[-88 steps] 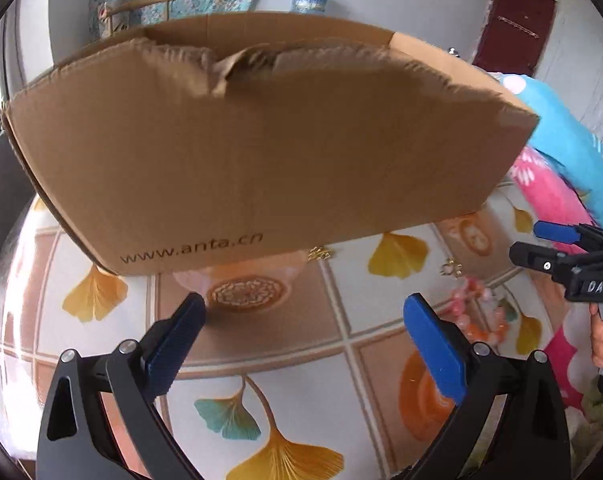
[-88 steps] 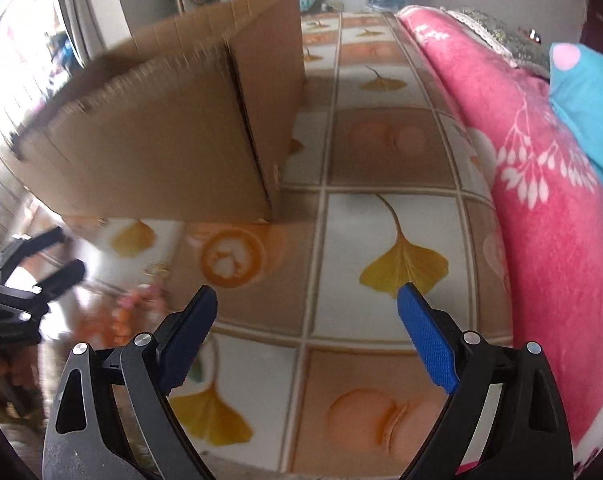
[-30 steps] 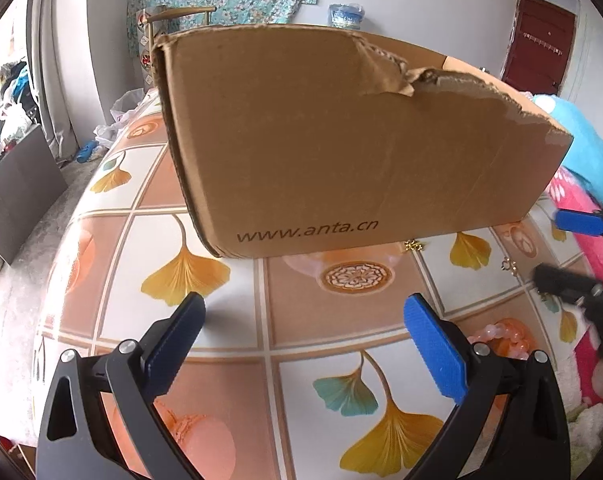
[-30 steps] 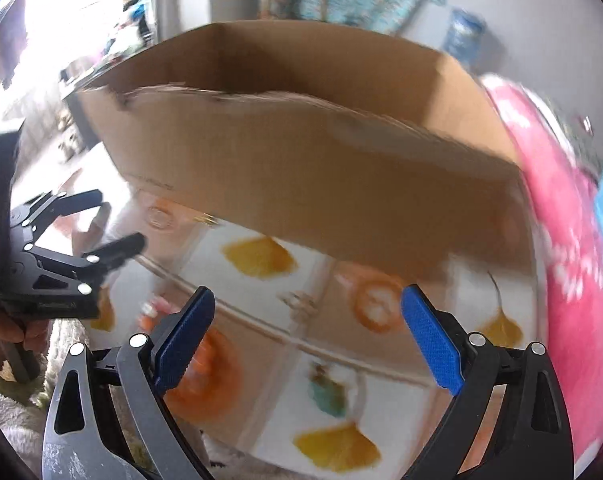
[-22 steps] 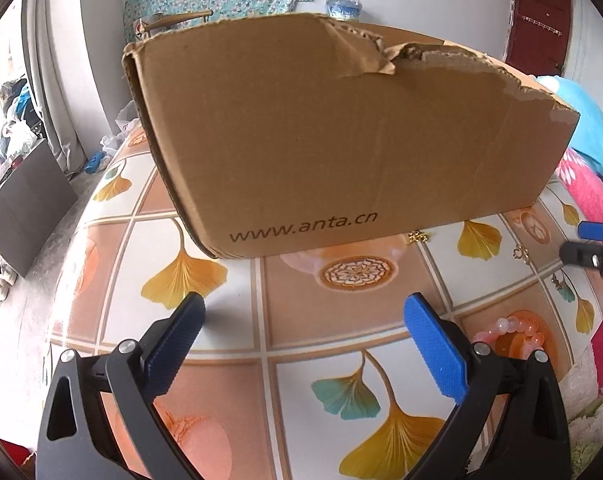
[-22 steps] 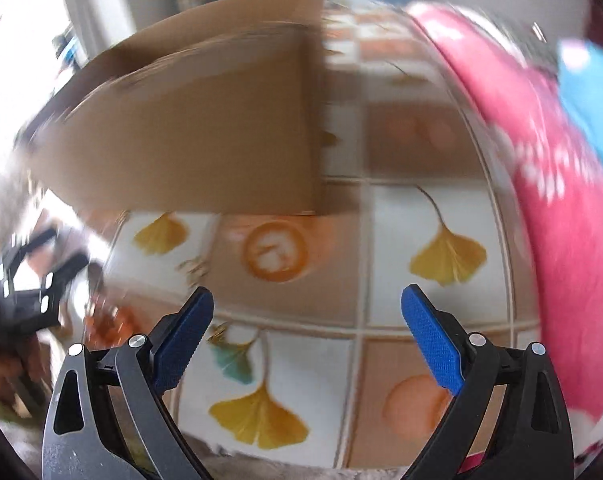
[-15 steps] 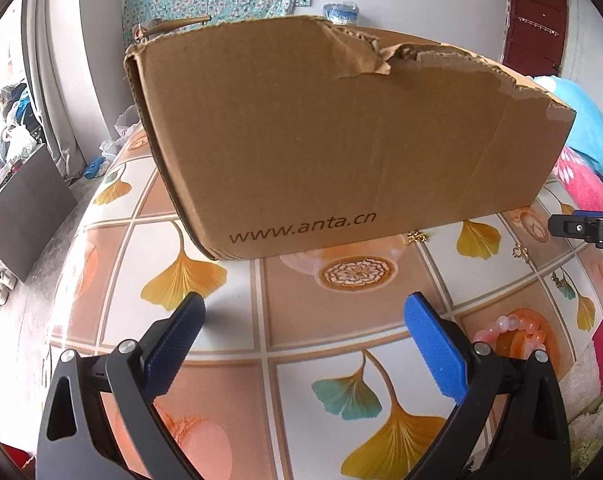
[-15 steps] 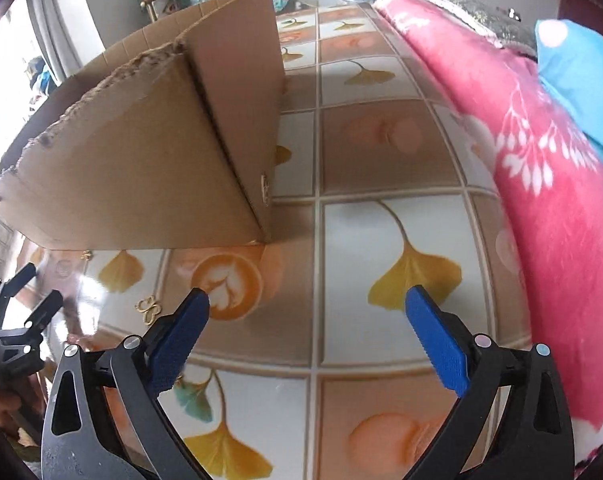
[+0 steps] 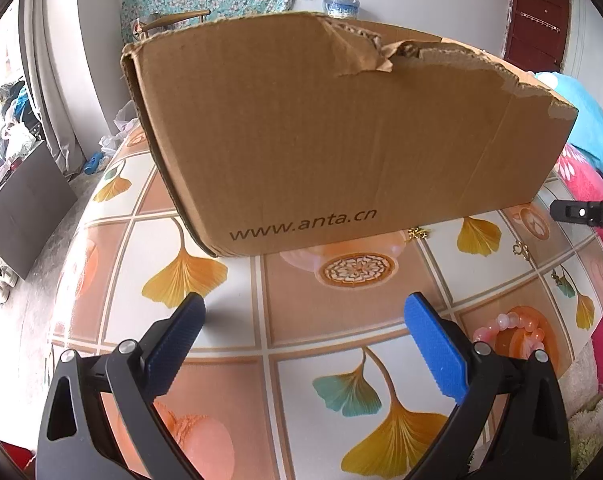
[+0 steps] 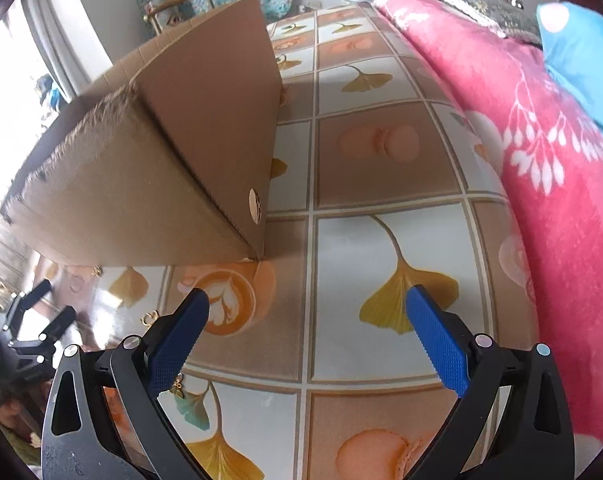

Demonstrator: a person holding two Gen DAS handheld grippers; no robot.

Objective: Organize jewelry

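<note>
Your left gripper [image 9: 301, 328] stood with its blue pads spread wide and nothing between them, above the tablecloth [image 9: 321, 344] printed with ginkgo leaves. Your right gripper [image 10: 307, 320] was just as wide and just as empty.

In the left wrist view, the pink bead bracelet [image 9: 509, 326] lay at about four o'clock, just beyond your right-hand pad: round, glossy, pale pink beads in a loop on an orange motif. A small gold earring [image 9: 418, 233] sat at about one o'clock, just beside the bottom edge of the cardboard box [image 9: 341, 140]. A second gold piece [image 9: 520, 249], shaped like looped rings, lay at two o'clock, apart from the box. A tiny gold charm [image 9: 557, 278] lay further toward three o'clock on a teal leaf.

The box filled the twelve o'clock field, its top edge torn ragged, "www.anta.cn" printed low on its face.

In the right wrist view, one gold piece [image 10: 149, 317] lay at nine o'clock, and a butterfly-like charm [image 10: 177, 387] showed just below your left-hand pad. A pink blanket [image 10: 541, 160] lay at two o'clock.
</note>
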